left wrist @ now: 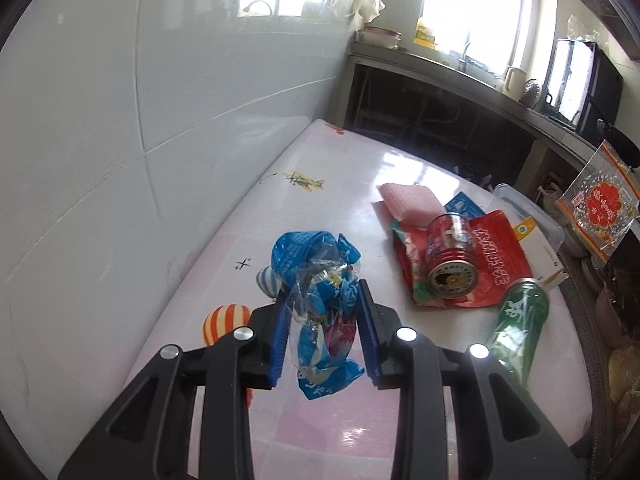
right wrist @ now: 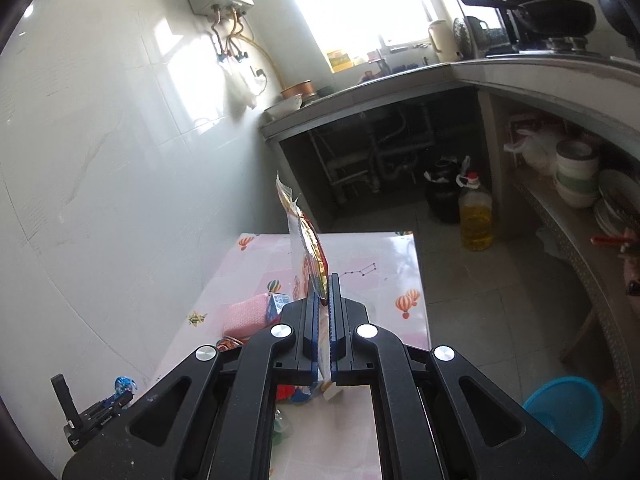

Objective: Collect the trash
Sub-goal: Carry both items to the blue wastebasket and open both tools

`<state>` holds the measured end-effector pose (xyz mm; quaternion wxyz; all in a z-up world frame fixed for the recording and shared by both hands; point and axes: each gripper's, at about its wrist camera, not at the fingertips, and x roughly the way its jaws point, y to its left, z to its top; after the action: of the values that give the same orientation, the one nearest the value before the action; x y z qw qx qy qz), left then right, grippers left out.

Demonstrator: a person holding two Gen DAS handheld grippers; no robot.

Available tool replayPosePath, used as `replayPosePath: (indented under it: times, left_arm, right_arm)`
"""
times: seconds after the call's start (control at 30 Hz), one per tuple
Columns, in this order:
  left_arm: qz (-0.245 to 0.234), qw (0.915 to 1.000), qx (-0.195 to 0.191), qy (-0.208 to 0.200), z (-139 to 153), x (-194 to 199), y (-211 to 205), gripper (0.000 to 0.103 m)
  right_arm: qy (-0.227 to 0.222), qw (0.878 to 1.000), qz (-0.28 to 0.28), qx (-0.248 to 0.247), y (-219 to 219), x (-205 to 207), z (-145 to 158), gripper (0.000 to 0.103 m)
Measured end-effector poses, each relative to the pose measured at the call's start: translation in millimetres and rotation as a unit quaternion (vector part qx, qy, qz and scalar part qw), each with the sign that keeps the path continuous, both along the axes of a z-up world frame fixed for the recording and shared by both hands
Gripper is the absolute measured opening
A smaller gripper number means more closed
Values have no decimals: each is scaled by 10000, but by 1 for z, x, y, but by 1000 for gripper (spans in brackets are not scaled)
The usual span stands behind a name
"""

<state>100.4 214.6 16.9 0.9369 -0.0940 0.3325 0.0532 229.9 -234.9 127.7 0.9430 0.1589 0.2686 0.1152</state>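
1. Left wrist view: your left gripper (left wrist: 324, 320) has its blue pads partly closed on a crumpled blue plastic wrapper (left wrist: 320, 280), squeezing it at the middle so both loose ends spill out, one ahead of the jaws and one hanging below. The wrapper sits clear of the pink patterned table (left wrist: 340, 152), which suggests you have it lifted for carrying off.

2. Same view, what is left: a red can (left wrist: 450, 254) lies on its side on a red snack bag (left wrist: 496, 264), a green can (left wrist: 516, 328) lies just beside them nearer you, and a pink sponge cloth (left wrist: 408, 198) rests behind. That trash is bunched toward the table's right side, within your reach. At the far right a red-and-clear packet (left wrist: 596, 204) stands in the air off the table's edge.

3. Right wrist view: your right gripper (right wrist: 324, 308) is pinched fully together on a flat foil snack packet (right wrist: 304, 232), gripping its lower edge so the packet stands upright, edge-on to the camera. A thin sheet needs that tight pinch or it slips.

4. Same view: the packet is held above the table's near half. A blue basin (right wrist: 564, 412) sits on the floor at the lower right; I cannot tell whether it is the trash bin.
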Motion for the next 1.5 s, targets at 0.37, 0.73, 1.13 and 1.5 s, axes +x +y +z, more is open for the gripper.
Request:
replayPosePath:
  times: [0.37, 0.73, 1.13, 1.5]
  left_arm:
    - [-1532, 9872, -43, -445, 51, 11, -107, 30]
    - [-3122, 9491, -357, -199, 54, 33, -259, 30]
    - [-4431, 8942, -307, 565, 42, 94, -396, 30]
    - [-4922, 8496, 307, 1872, -43, 130, -536, 31]
  right_arm:
    - [182, 9940, -1064, 172, -79, -75, -29, 3]
    - [449, 9789, -1958, 380, -141, -126, -64, 3]
    - [819, 9566, -2784, 277, -182, -155, -104, 3]
    - [1559, 9299, -3324, 220, -218, -144, -167, 3]
